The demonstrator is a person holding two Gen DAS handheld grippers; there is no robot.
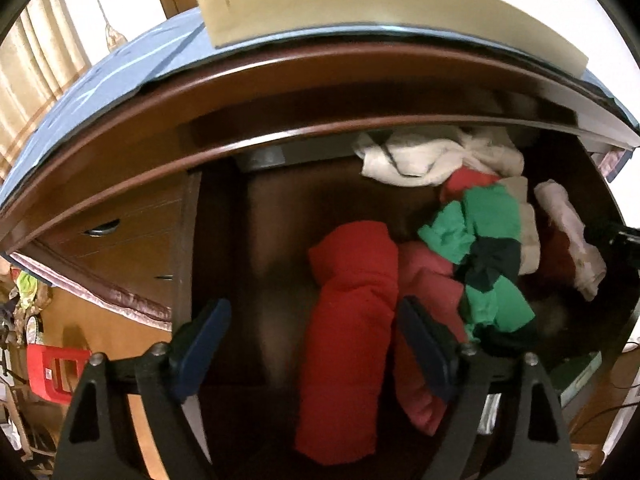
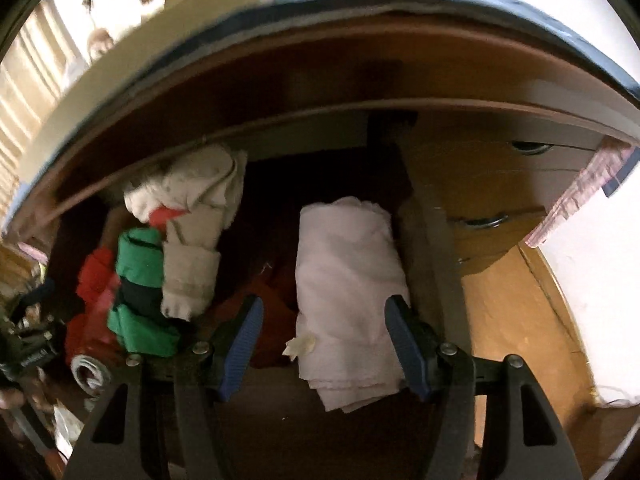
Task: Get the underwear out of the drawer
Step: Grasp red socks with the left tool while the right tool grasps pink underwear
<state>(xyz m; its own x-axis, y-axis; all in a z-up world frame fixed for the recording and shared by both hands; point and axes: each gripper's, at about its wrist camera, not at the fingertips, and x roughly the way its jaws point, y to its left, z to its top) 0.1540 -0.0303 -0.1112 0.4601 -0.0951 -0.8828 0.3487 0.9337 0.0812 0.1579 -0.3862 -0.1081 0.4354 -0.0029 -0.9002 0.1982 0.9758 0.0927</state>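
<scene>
The dark wooden drawer [image 1: 186,240] stands pulled out, with rolled underwear inside. In the left wrist view a red roll [image 1: 352,340] lies between the blue pads of my left gripper [image 1: 314,304]. The jaws stand wide and the left pad is well clear of the roll. Beside it lie a pink piece [image 1: 428,280] and a green and dark bundle [image 1: 484,256]. In the right wrist view my right gripper [image 2: 324,300] straddles a pale pink roll [image 2: 348,280] by the drawer's right wall [image 2: 430,240]. Its right pad sits at the roll's edge and its left pad stands apart.
White and beige pieces [image 1: 424,160] fill the drawer's back corner. The dresser top edge [image 1: 280,96] overhangs the drawer, with a blue cloth [image 1: 120,76] and a cream box [image 1: 360,16] on it. Closed drawers with handles [image 2: 484,222] lie right; a red stool [image 1: 52,372] stands left.
</scene>
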